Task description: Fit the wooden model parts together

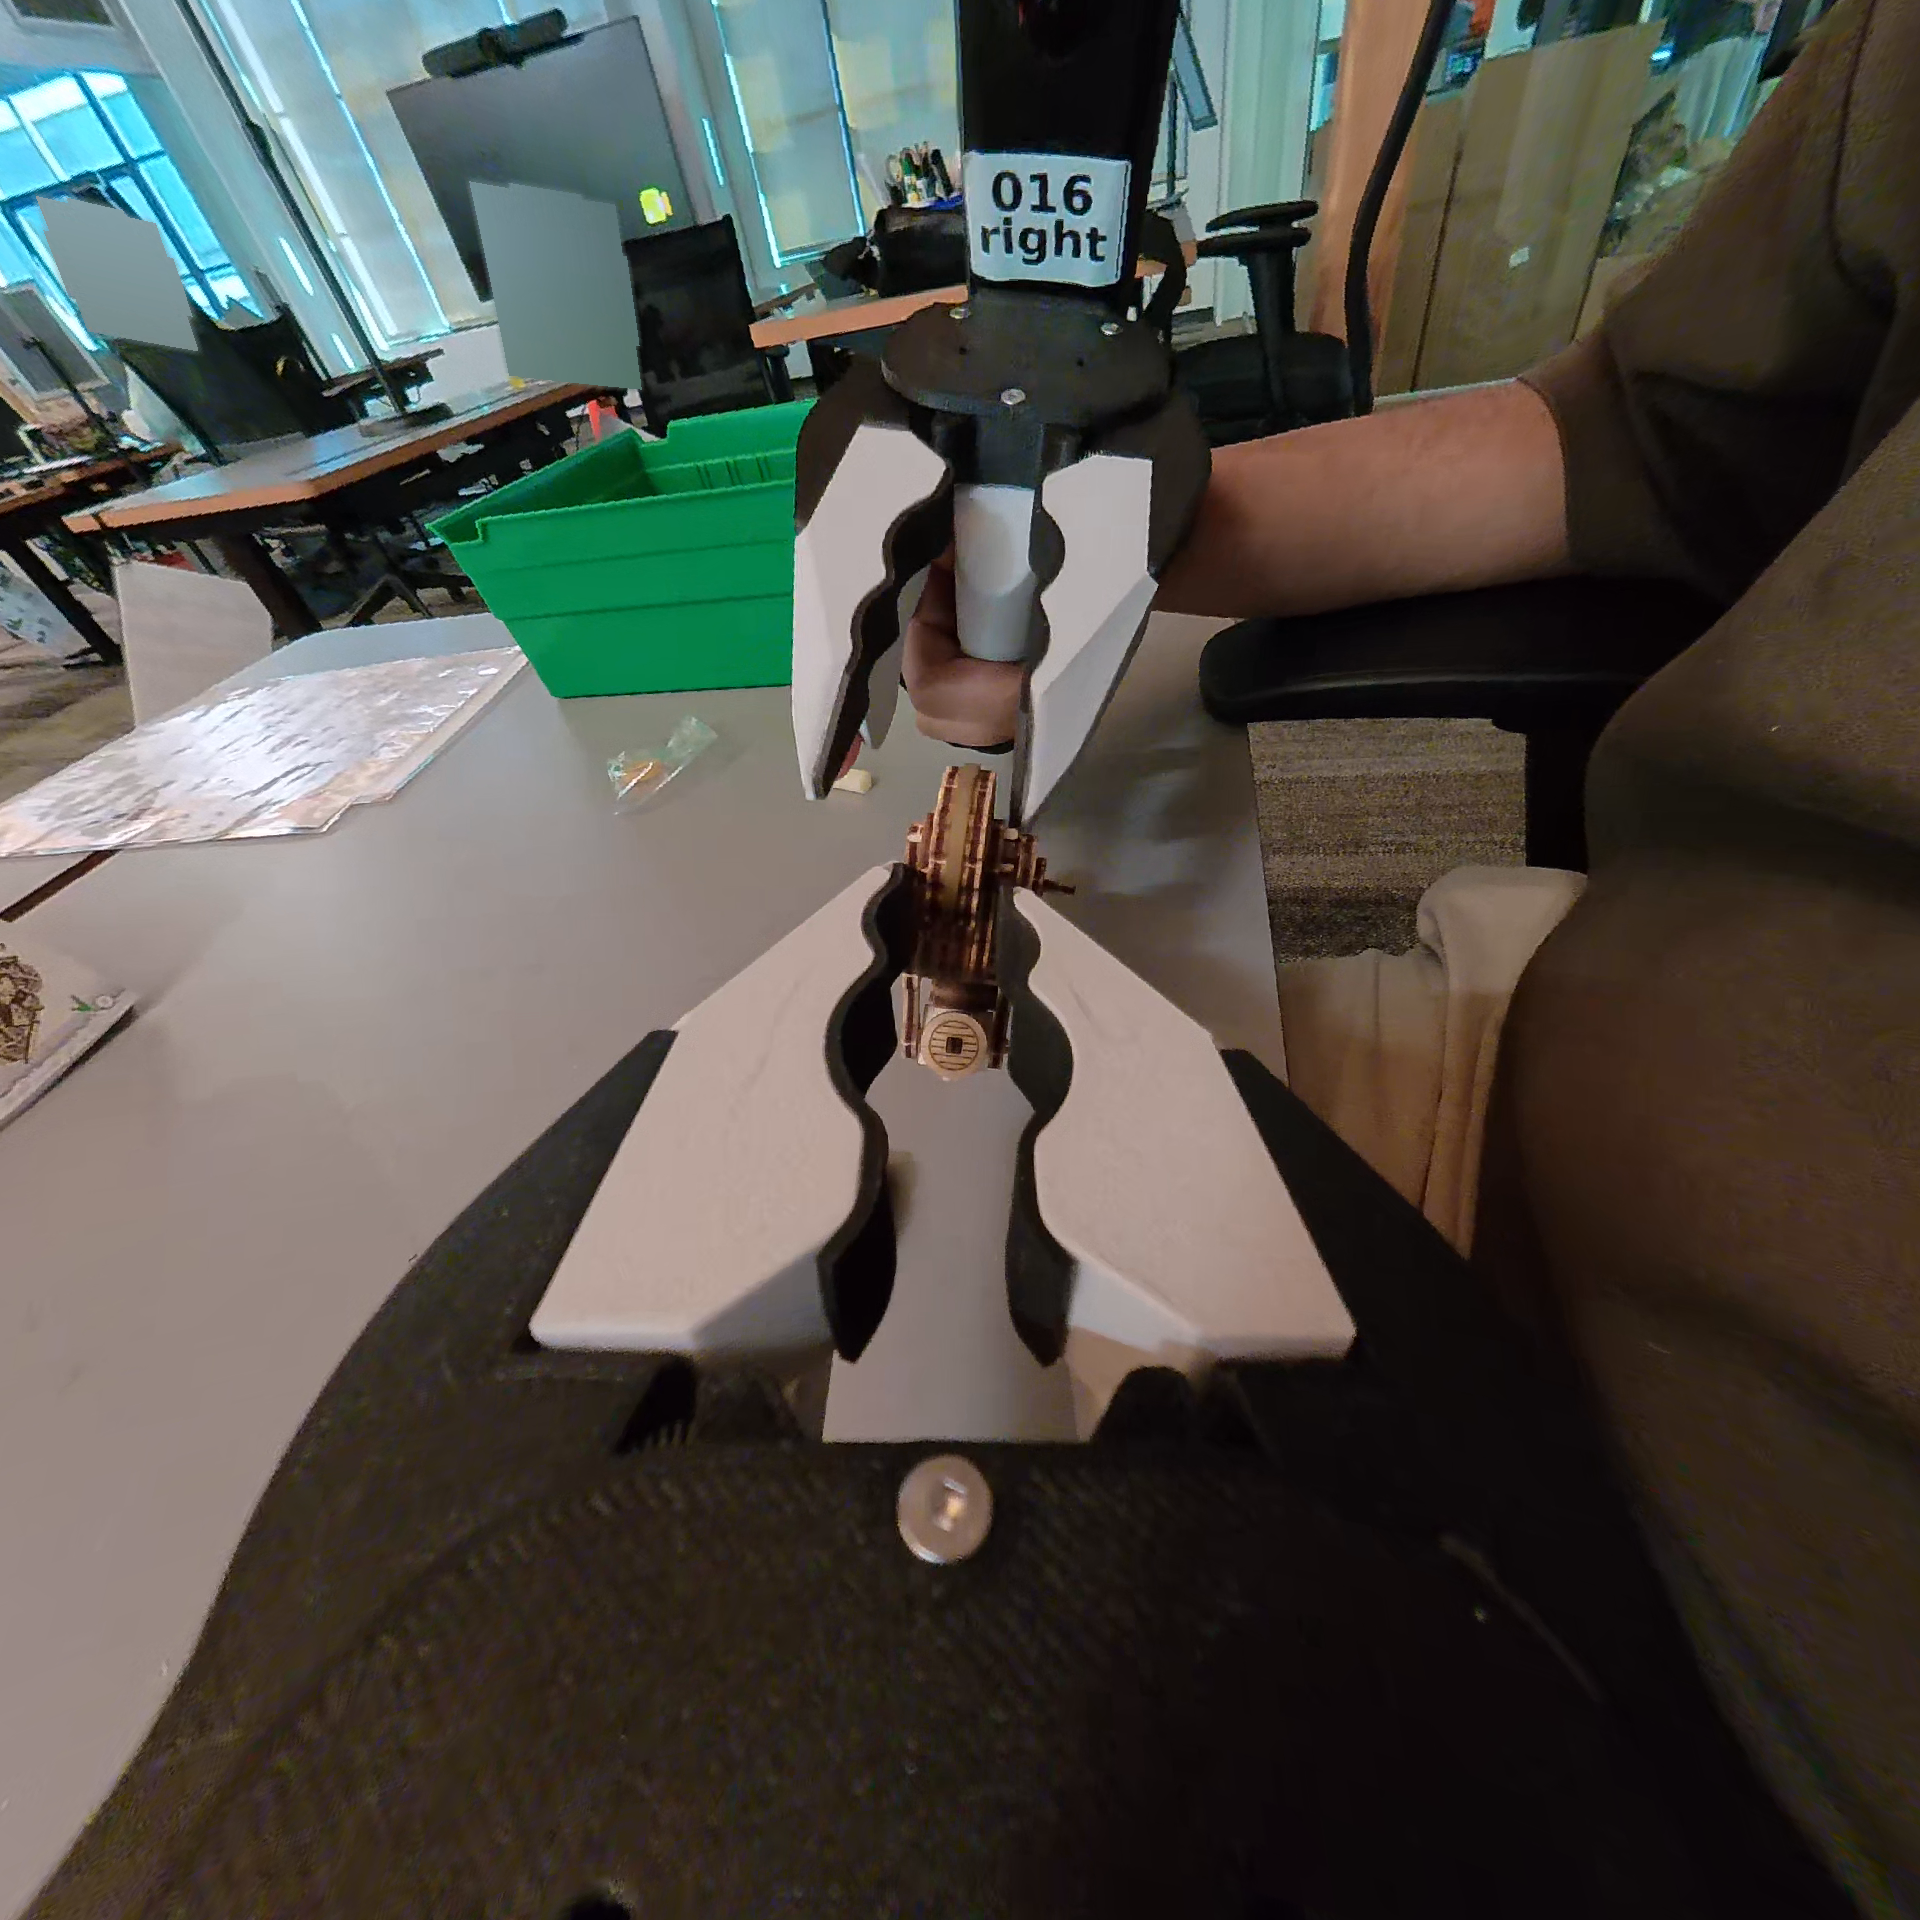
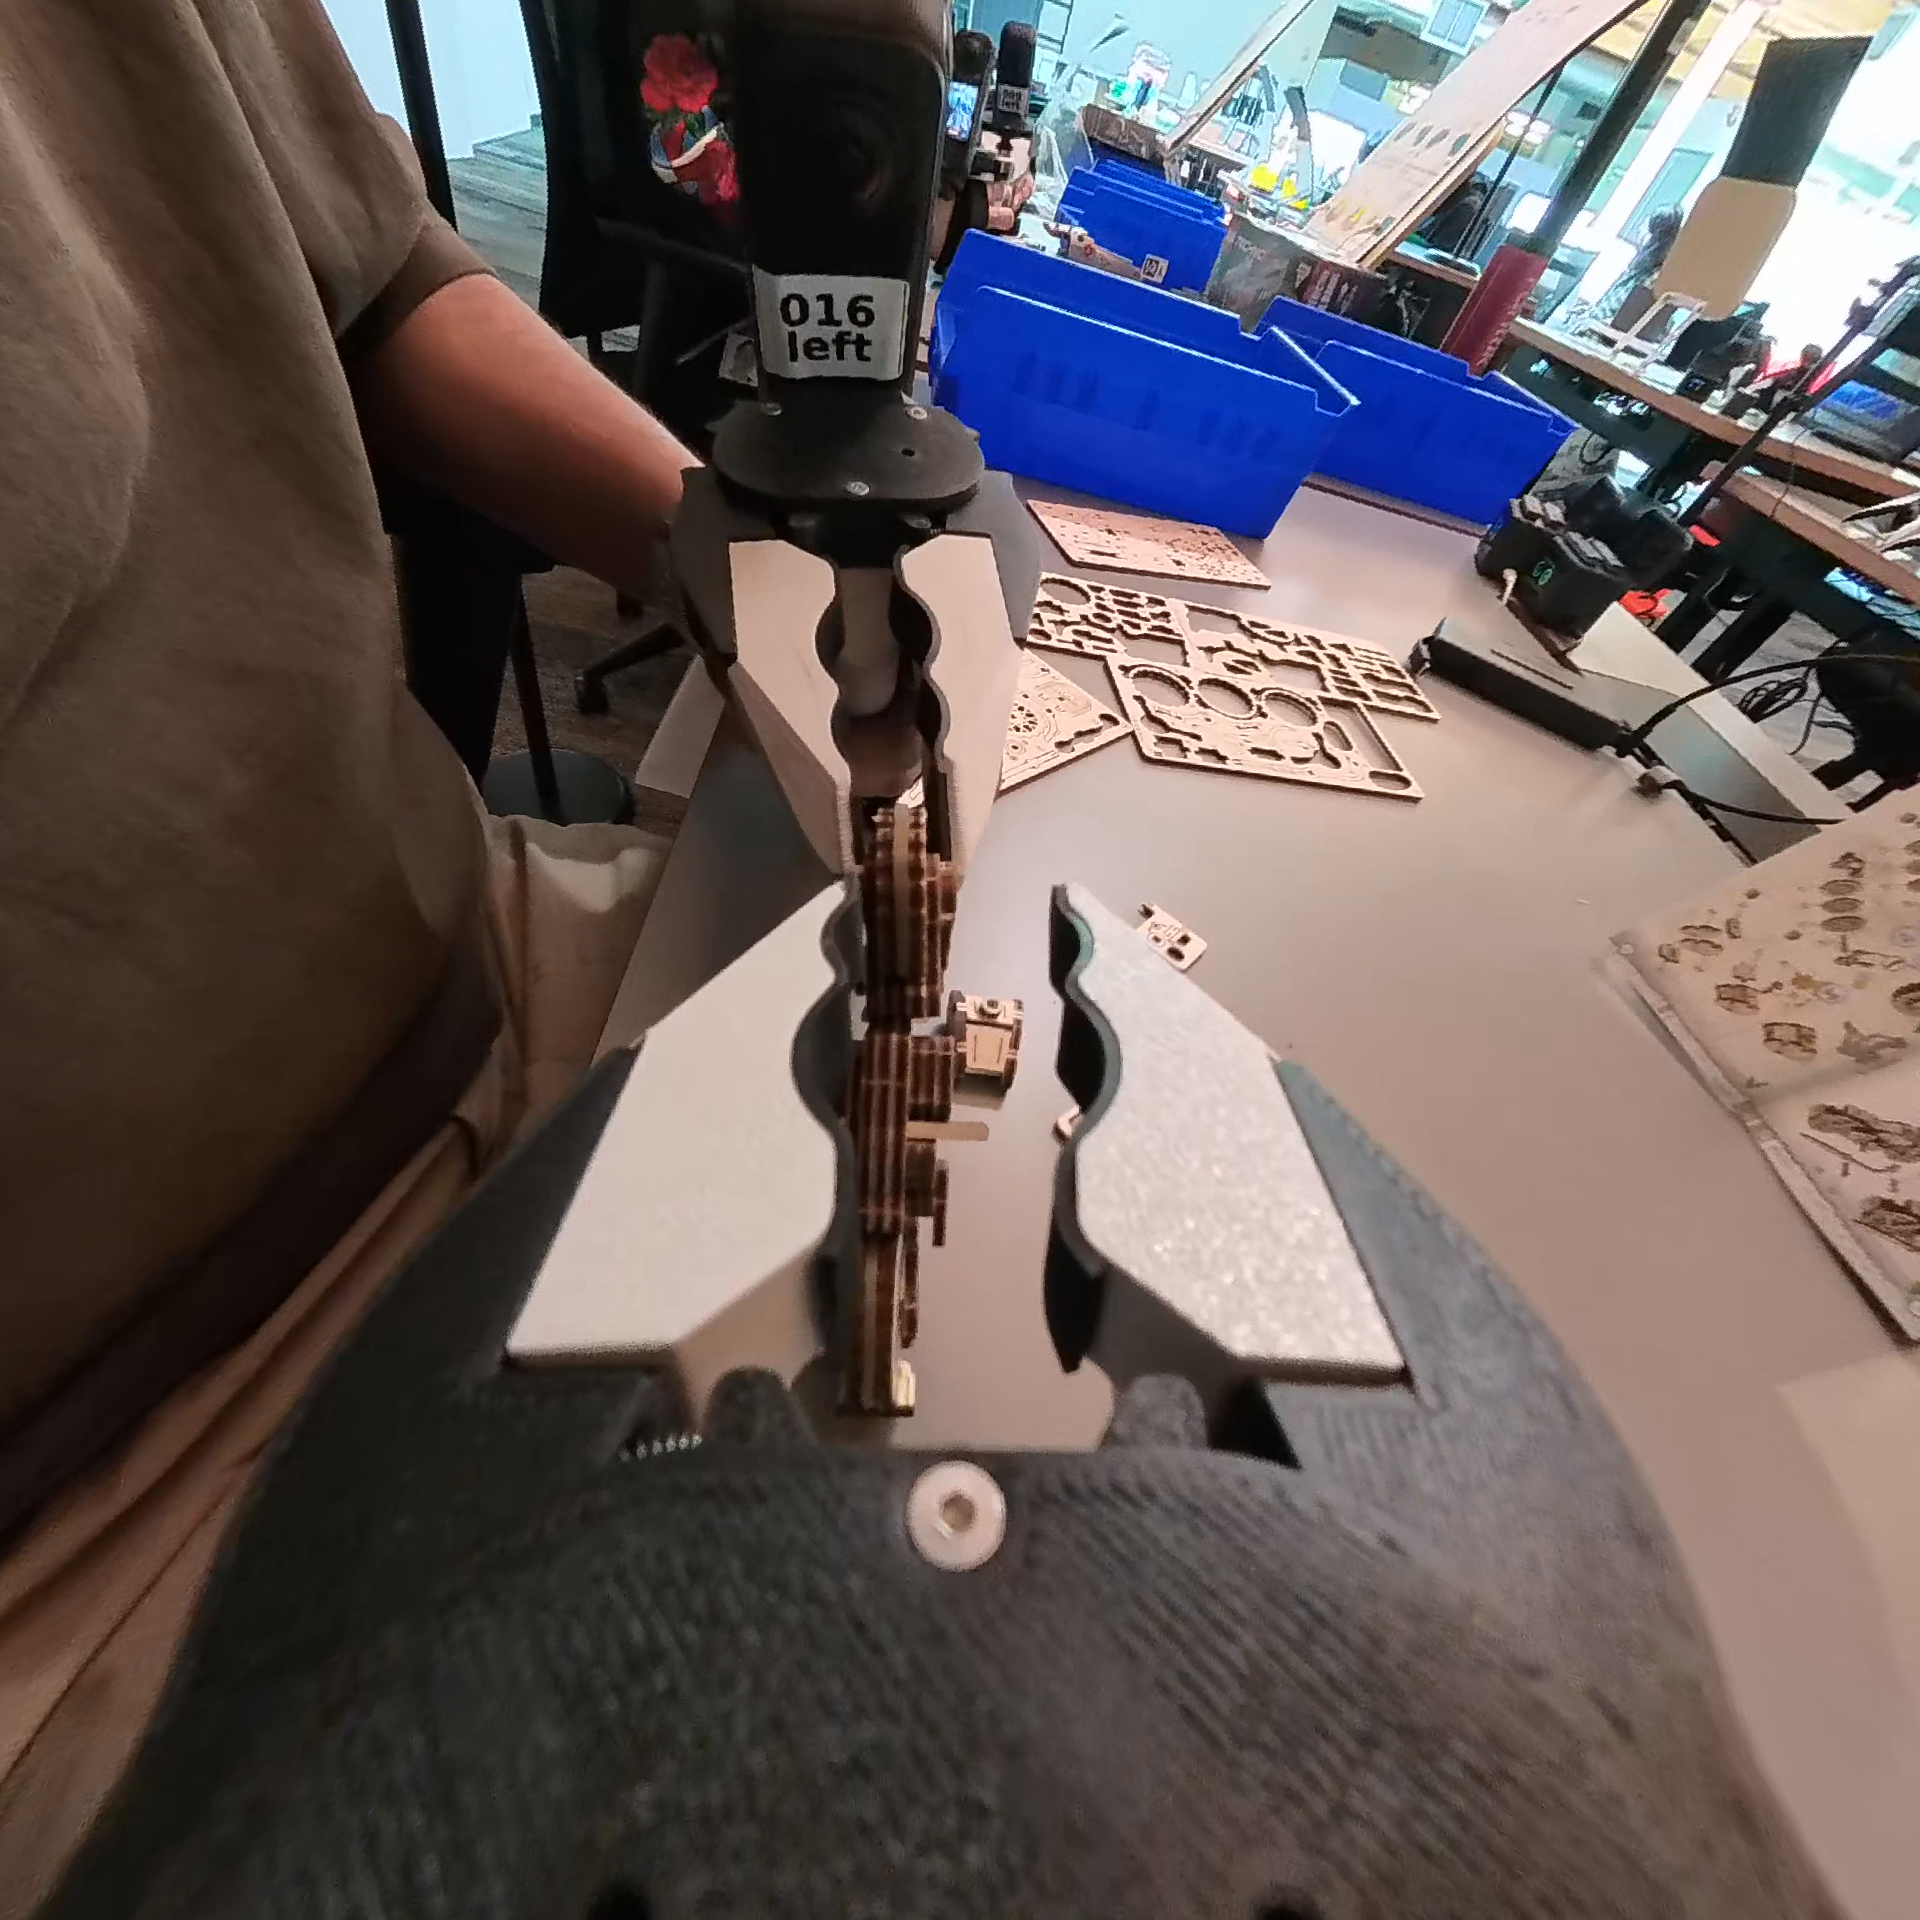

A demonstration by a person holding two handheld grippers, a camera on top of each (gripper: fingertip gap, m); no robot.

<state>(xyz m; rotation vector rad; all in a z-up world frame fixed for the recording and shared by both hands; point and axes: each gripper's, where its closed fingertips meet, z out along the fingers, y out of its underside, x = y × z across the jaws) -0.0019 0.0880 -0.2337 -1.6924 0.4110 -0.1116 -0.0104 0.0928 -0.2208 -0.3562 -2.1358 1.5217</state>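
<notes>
Left gripper [image 1: 951,914]: clamped on wooden model [image 1: 961,914].
Right gripper [image 2: 956,935]: spread wide, one finger [image 2: 727,1091] against model, above table [image 2: 1351,1039].

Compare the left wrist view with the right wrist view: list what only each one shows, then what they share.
Only the left wrist view shows the green bin, the small clear bag on the table and the shiny printed sheet.

Only the right wrist view shows the blue bins, the punched-out wooden sheets and a small wooden block part lying apart on the table.

Both show the wooden model assembly, the left gripper shut on it, the right gripper open around its other end, and the grey table.
</notes>
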